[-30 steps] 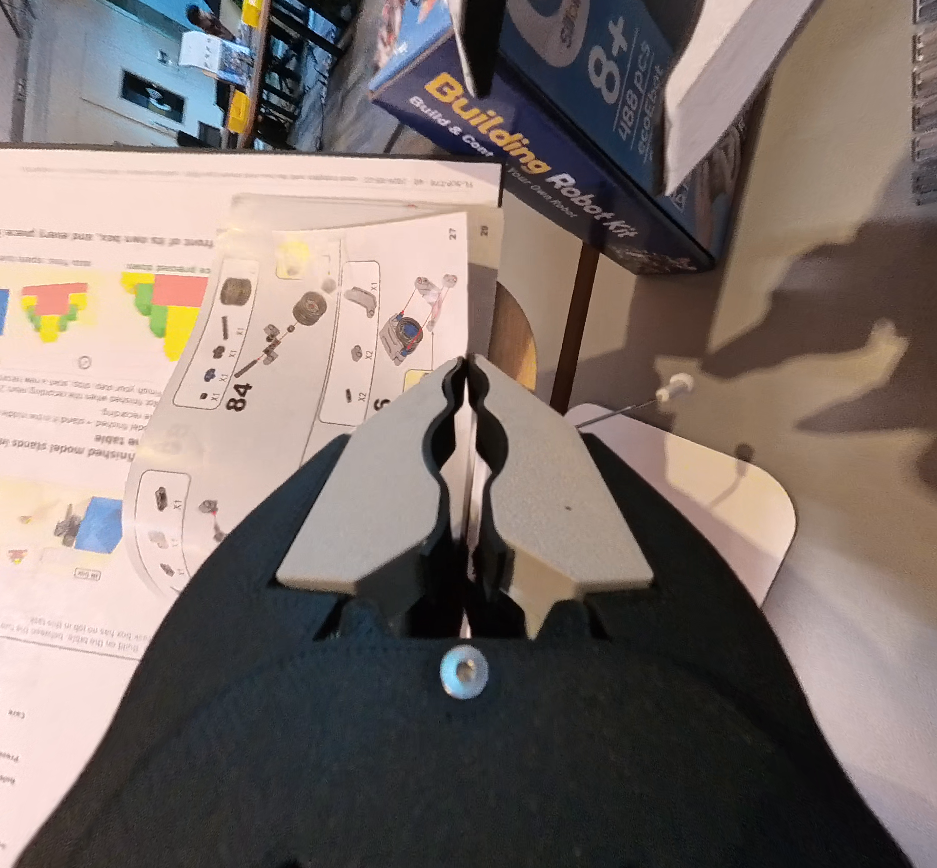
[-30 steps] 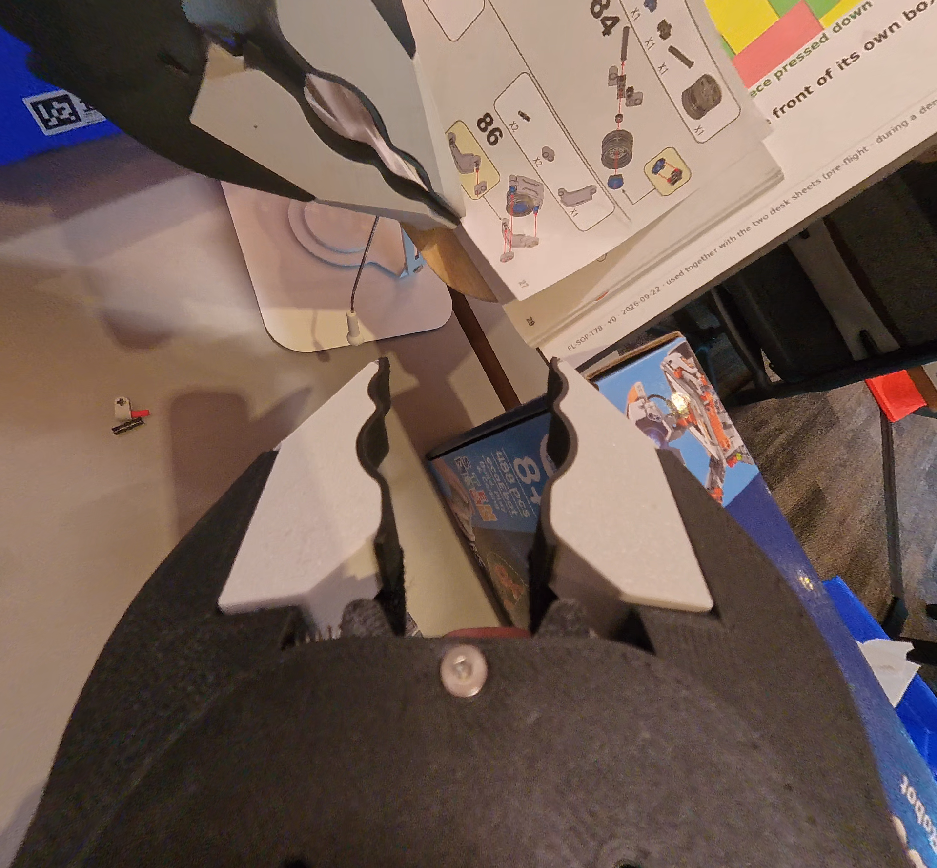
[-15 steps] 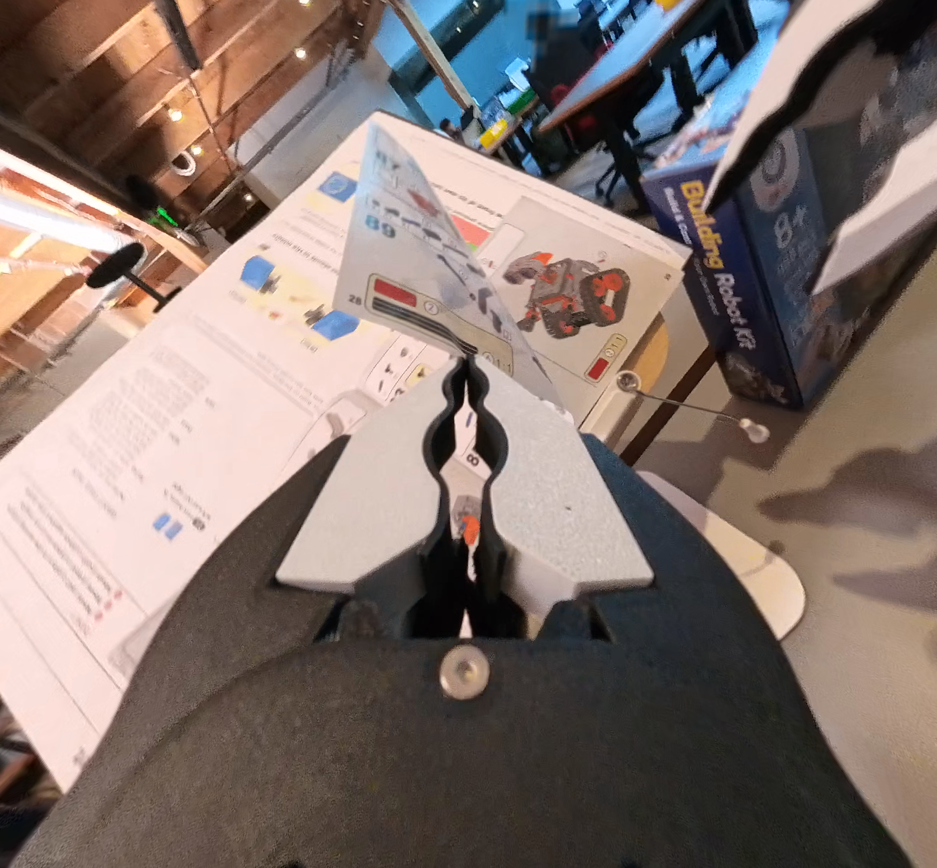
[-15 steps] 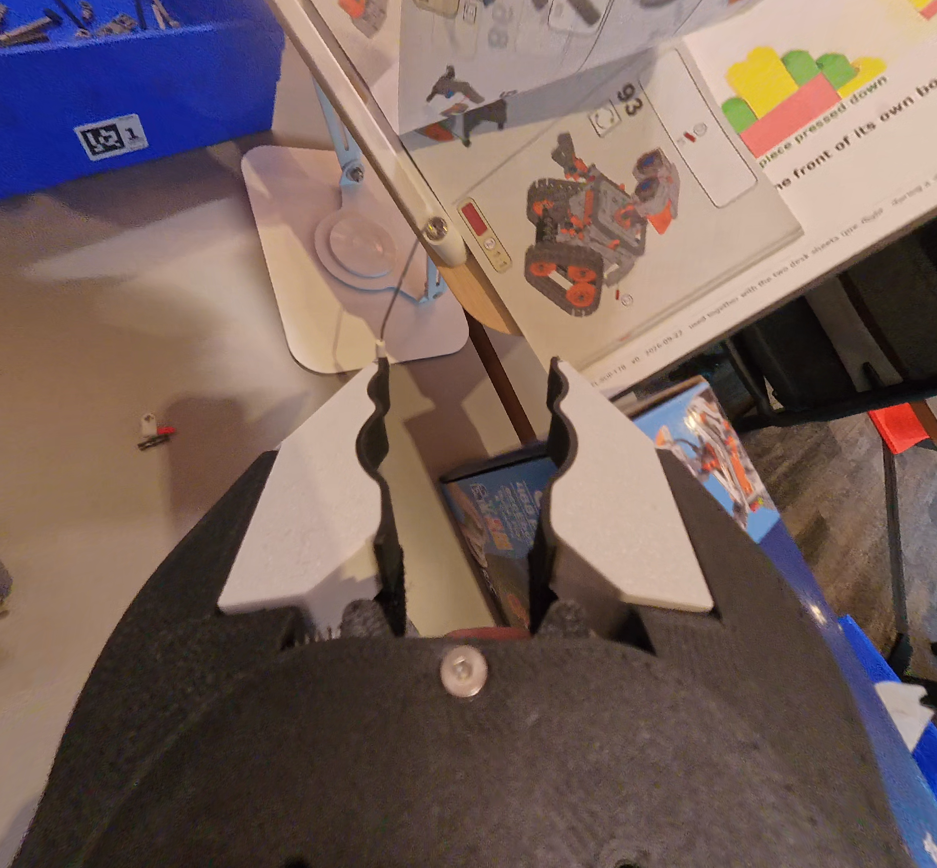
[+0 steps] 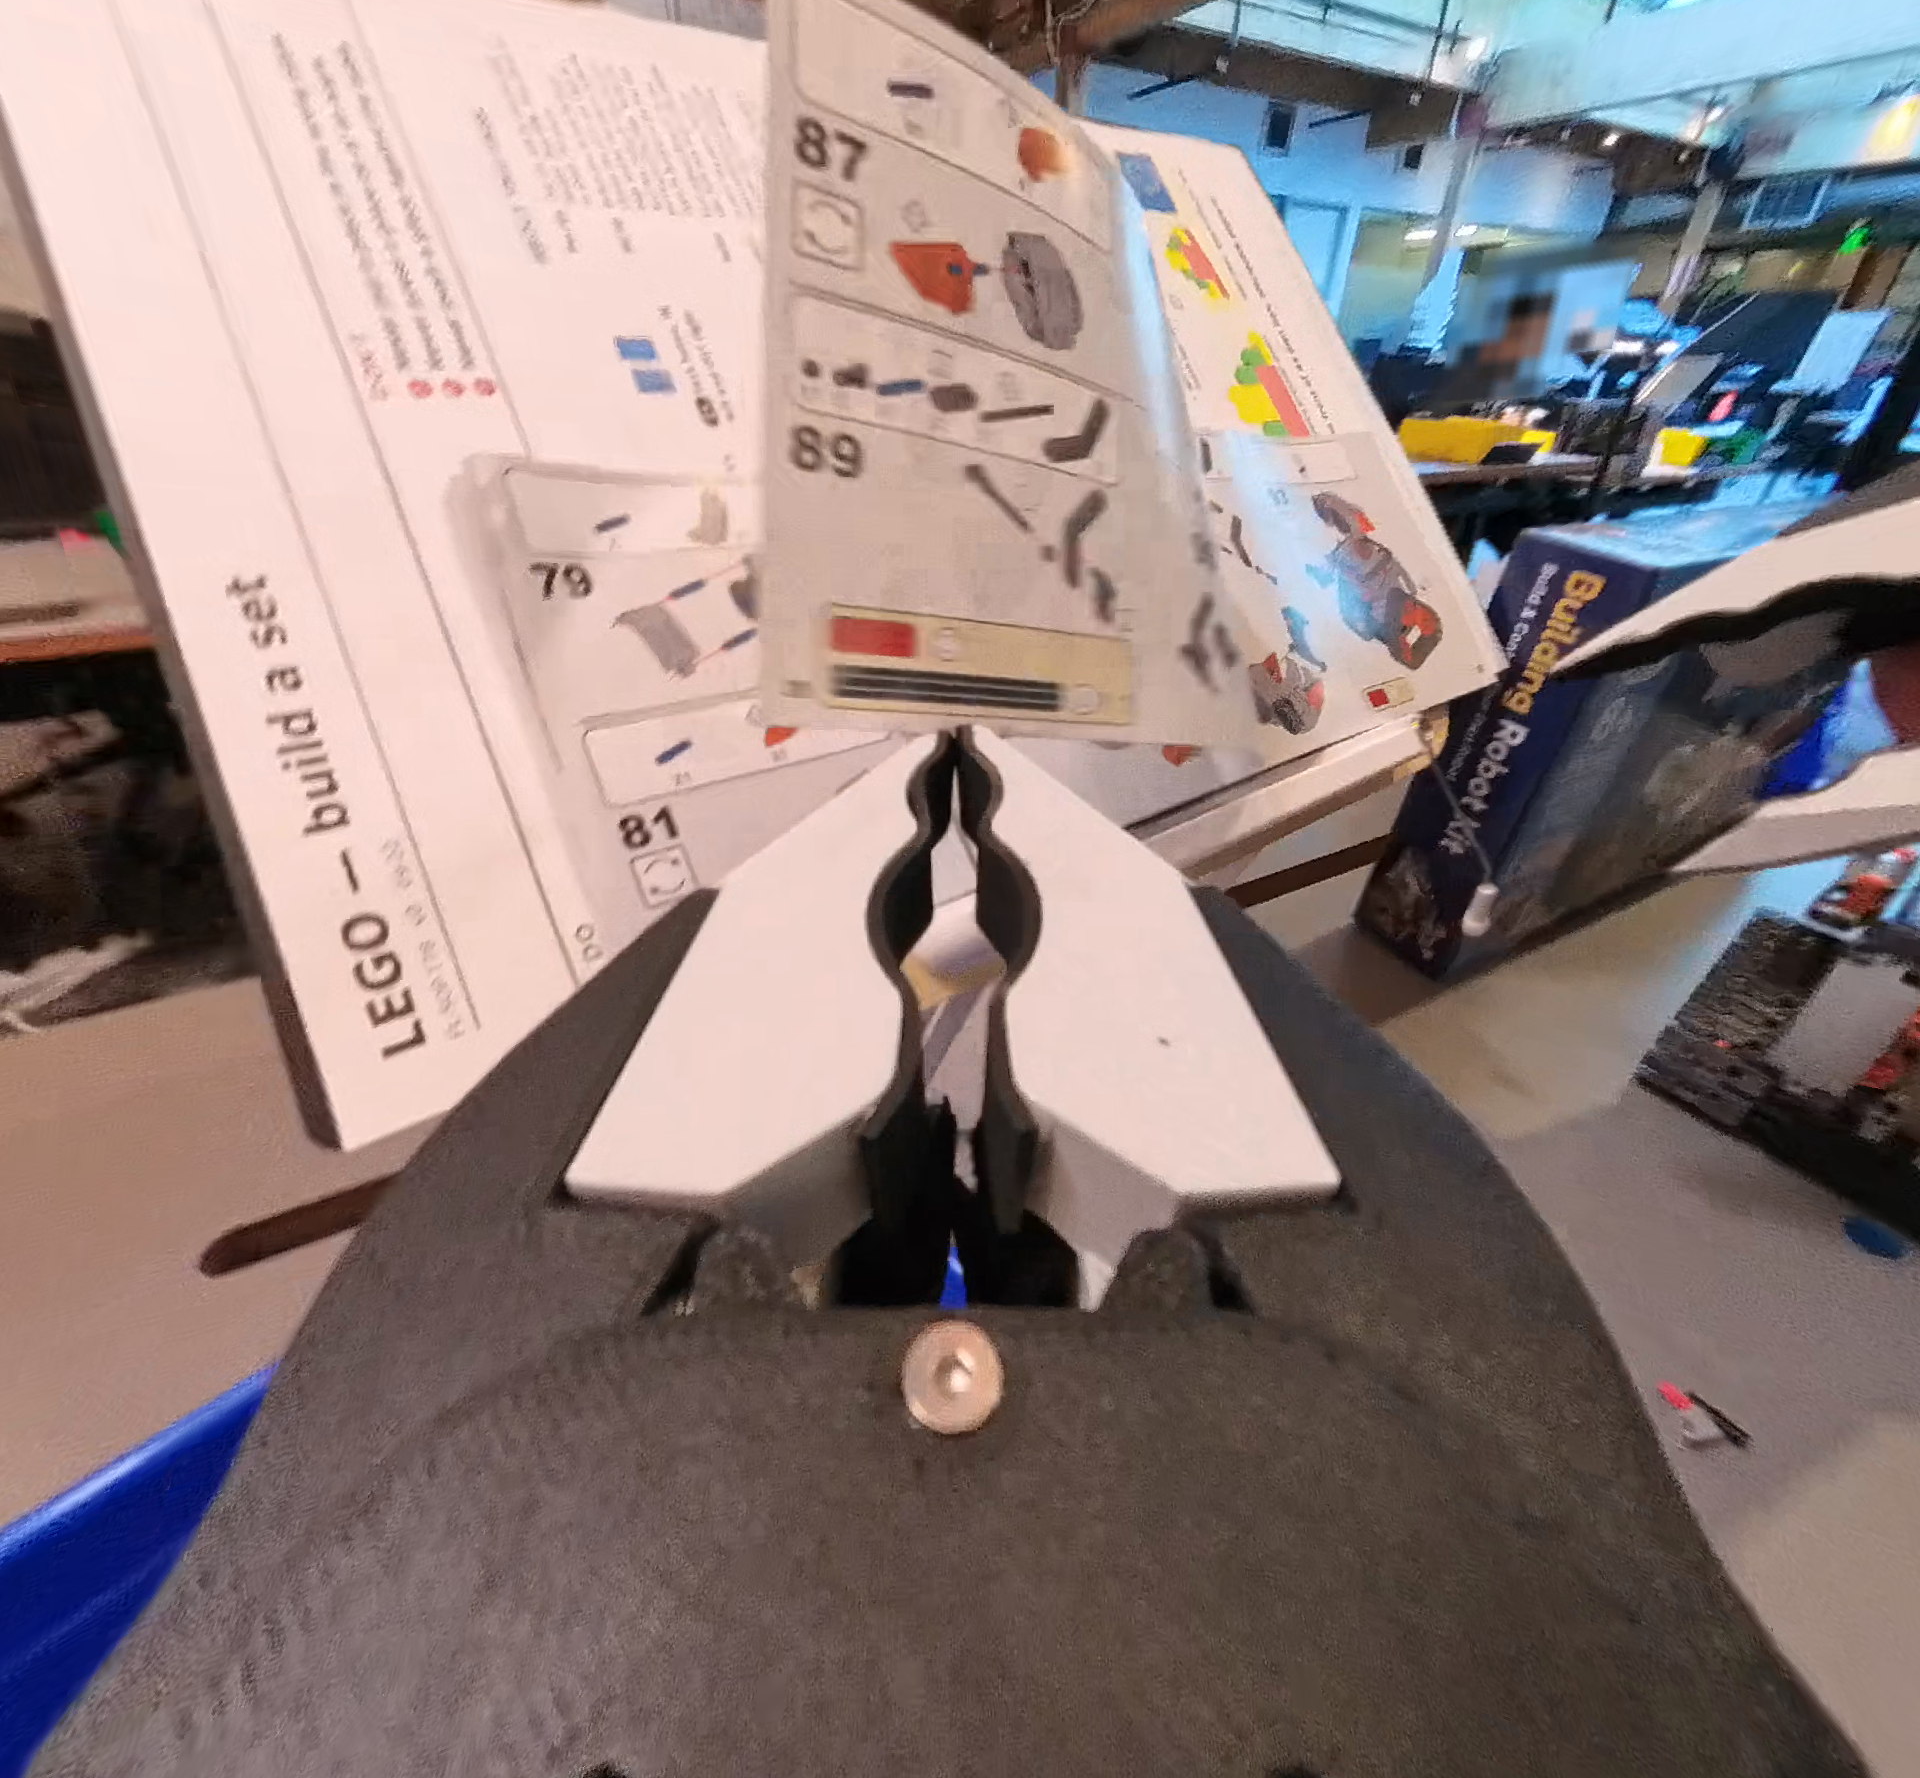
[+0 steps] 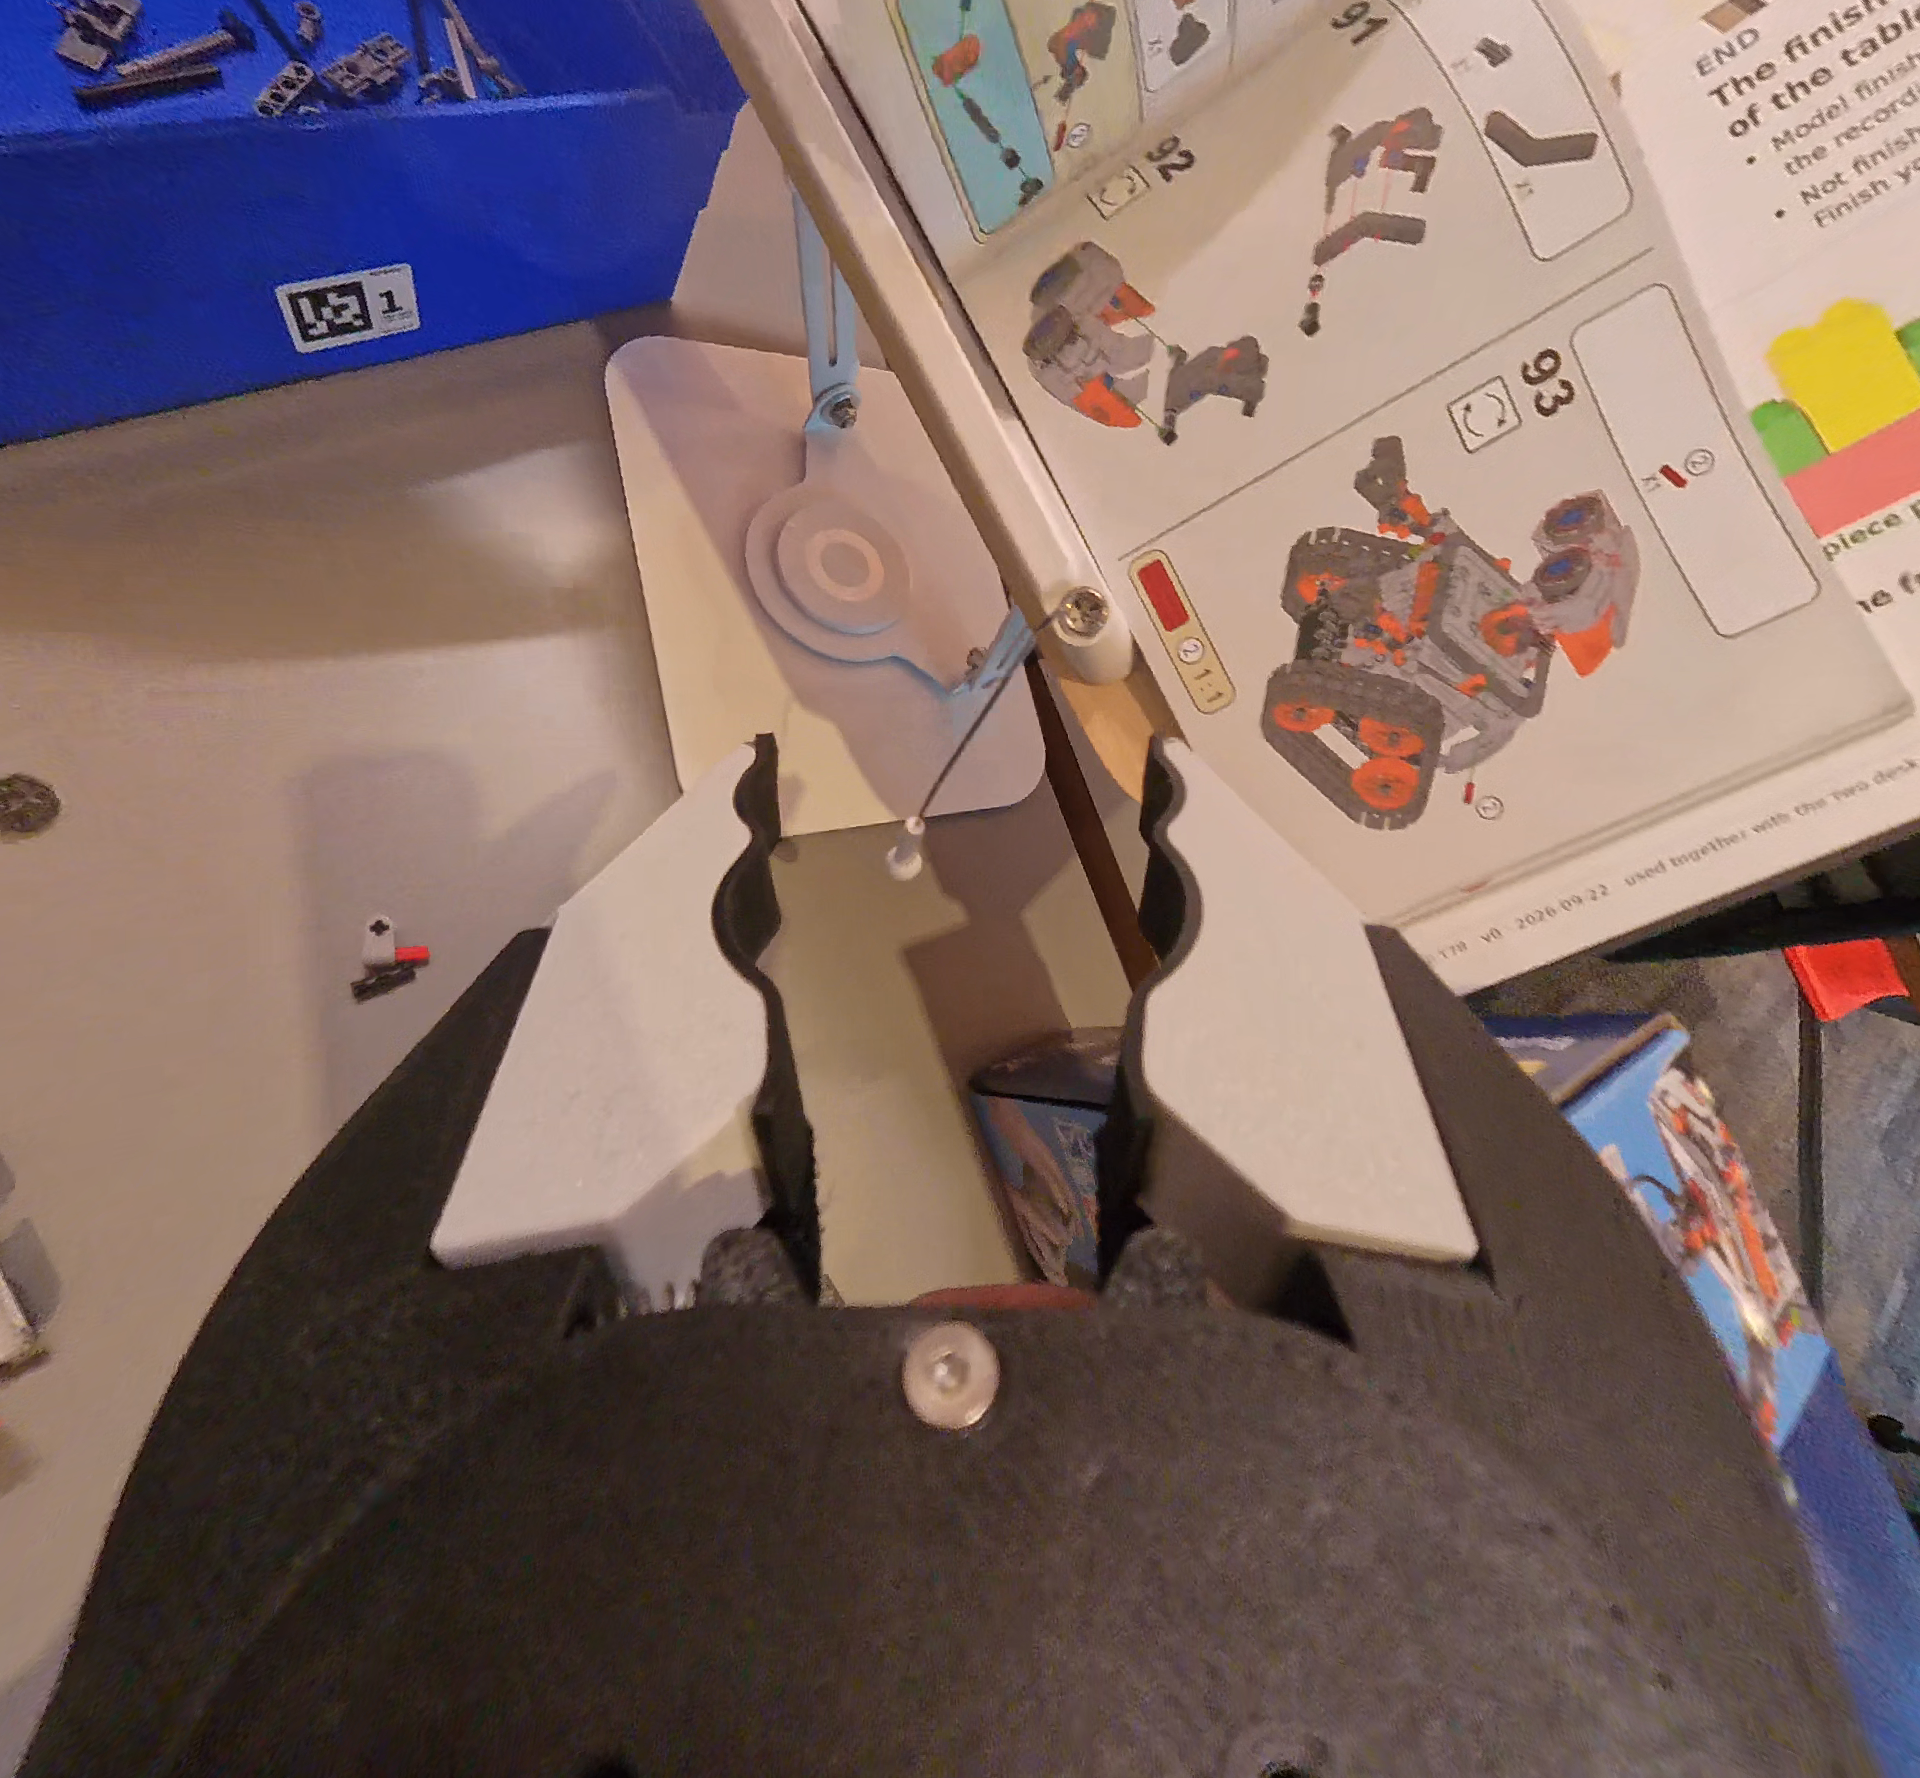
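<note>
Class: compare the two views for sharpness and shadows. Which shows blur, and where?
Left wrist view: the lifted page pinched by the left hand-held gripper is motion-blurred, the background soft. Right wrist view: sharp, the booklet crisp, soft shadows on the table.

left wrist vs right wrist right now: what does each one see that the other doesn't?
Only left wrist: the left gripper, shut on the bottom edge of a raised booklet page, which stands upright; also the workshop behind and a dark baseplate at right.

Only right wrist: a blue bin of small grey parts, the stand's white base plate with its light-blue arm, and a small grey and red piece on the table.

Both: the open instruction booklet on the stand, the printed sheet behind it, the blue kit box, and the right gripper, open and holding nothing.
</note>
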Tool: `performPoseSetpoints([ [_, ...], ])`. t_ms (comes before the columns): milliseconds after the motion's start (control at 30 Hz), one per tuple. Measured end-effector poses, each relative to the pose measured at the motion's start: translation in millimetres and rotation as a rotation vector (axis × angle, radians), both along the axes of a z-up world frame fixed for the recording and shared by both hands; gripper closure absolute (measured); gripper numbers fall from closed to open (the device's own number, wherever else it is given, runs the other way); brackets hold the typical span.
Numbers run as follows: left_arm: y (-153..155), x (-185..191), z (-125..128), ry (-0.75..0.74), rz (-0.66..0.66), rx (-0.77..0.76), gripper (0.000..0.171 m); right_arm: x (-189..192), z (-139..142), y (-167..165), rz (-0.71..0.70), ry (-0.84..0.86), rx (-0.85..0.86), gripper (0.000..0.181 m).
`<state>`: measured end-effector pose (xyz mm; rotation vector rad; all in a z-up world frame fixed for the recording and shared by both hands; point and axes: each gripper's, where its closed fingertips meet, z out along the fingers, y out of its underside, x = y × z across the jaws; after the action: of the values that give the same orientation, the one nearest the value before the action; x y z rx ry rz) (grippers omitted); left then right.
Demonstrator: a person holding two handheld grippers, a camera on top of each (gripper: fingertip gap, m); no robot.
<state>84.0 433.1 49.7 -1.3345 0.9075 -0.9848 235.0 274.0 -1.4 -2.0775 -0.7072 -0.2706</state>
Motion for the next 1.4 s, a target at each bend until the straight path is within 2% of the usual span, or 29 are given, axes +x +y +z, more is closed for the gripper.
performPoseSetpoints([
  [233, 23.9, -31.1, 14.3, -0.18, -0.023, -0.137, 0.141, -29.4, -6.5, 14.9, 0.021, -0.029, 0.035, 0.106],
  [333, 23.5, -30.6, 20.2, -0.21, -0.124, -0.202, 0.128, -45.9, -5.5, 28.9, 0.021, -0.031, 0.108, 0.099],
  [533, 41.7, -32.3, 47.8, -0.278, -0.18, -0.252, 0.124, -75.3, -0.5, 66.3, -0.017, -0.063, 0.205, 0.088],
  [633, 50.9, -29.9, 49.0, -0.194, -0.147, -0.21, 0.123, -92.7, 4.8, 87.8, 0.022, -0.064, 0.201, 0.092],
  [700, 53.1, -27.7, 42.3, -0.14, -0.167, -0.206, 0.122, -106.4, -4.4, 101.7, 0.064, -0.048, 0.147, 0.095],
  [767, 55.4, -26.1, 29.0, -0.071, -0.193, -0.25, 0.113, -121.0, -19.8, 114.3, 0.104, 0.032, 0.065, 0.096],
  [867, 70.6, -35.6, 22.3, -0.028, -0.107, -0.212, 0.108, -132.5, -23.5, 126.3, 0.136, 0.071, 0.05, 0.094],
  [933, 78.4, -38.9, 11.0, 0.065, -0.045, -0.185, 0.104, -132.7, -24.0, 127.0, 0.137, 0.069, 0.031, 0.096],
  [1100, 59.8, -23.7, 0.2, 0.121, -0.168, -0.194, 0.113, -136.4, -25.2, 121.7, 0.16, 0.069, -0.02, 0.087],
  [1200, 49.5, -21.8, 6.3, 0.108, -0.213, -0.16, 0.14, -136.7, -24.1, 121.2, 0.167, 0.045, -0.038, 0.089],
  [1267, 36.6, -19.8, 14.6, 0.065, -0.293, -0.166, 0.165, -135.9, -24.3, 121.5, 0.168, 0.03, -0.046, 0.09],
  [1300, 31.2, -18.7, 14.7, 0.075, -0.321, -0.158, 0.171, -135.3, -23.6, 121.6, 0.165, 0.029, -0.049, 0.092],
  [1367, 32.2, -17.5, 13.0, 0.114, -0.297, -0.116, 0.171, -135.9, -19.9, 120.6, 0.168, 0.026, -0.046, 0.095],
  [1400, 26.9, -15.9, 13.6, 0.126, -0.33, -0.108, 0.171, -136.6, -16.7, 120.0, 0.172, 0.021, -0.035, 0.099],
])
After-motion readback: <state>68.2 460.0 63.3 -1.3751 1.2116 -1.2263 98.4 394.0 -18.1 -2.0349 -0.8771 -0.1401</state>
